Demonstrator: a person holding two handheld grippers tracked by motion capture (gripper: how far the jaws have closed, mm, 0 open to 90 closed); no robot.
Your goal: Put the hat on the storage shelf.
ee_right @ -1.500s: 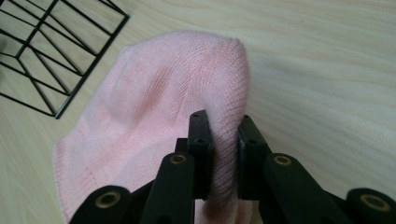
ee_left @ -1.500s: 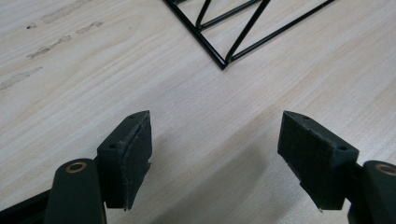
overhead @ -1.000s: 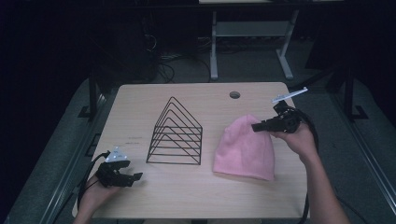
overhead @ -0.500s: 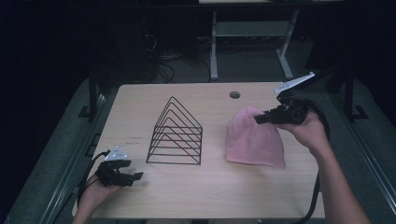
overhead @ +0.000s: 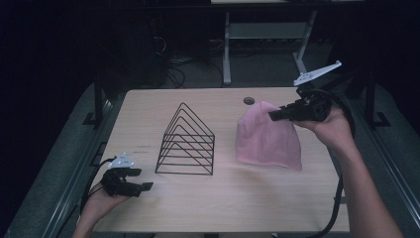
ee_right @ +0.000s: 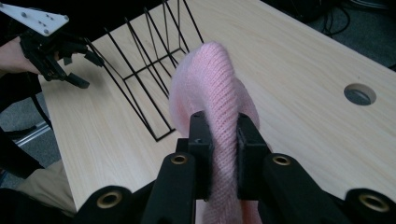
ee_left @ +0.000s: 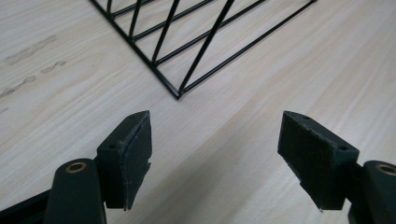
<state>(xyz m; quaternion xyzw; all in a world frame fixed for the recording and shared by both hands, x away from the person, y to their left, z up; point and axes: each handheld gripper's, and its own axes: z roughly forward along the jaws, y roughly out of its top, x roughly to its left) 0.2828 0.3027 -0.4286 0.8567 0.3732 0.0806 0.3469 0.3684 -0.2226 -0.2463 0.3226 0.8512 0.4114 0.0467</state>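
Left gripper (overhead: 130, 184): near left corner of the table, resting low in the person's hand with jaws spread wide and nothing between them; in its own view the pads frame bare wood just short of the wire rack's corner.

Wire rack (overhead: 187, 144): black triangular frames standing upright mid-table, between the two grippers, nothing hung on it yet.

Pink knit hat (overhead: 268, 137): right of the rack, well apart from it. A second ago it lay flat; now its top is pulled up into a peak while the hem drags on the wood.

Right gripper (overhead: 275, 115): clenched on a fold at the hat's crown, knit bunched tight between the pads in its own view; it has risen since the earlier frames, taking the hat's top with it.

Meaning: the lift looks under way; I'd guess the hat heads for the rack, though the hem has yet to clear the surface.

Table (overhead: 237, 203): pale wood grain, faint scuffs near left, a round cable hole (overhead: 249, 100) at the far edge.

Room: dark; grey floor, cables and a metal stand (overhead: 262, 34) beyond the far edge.
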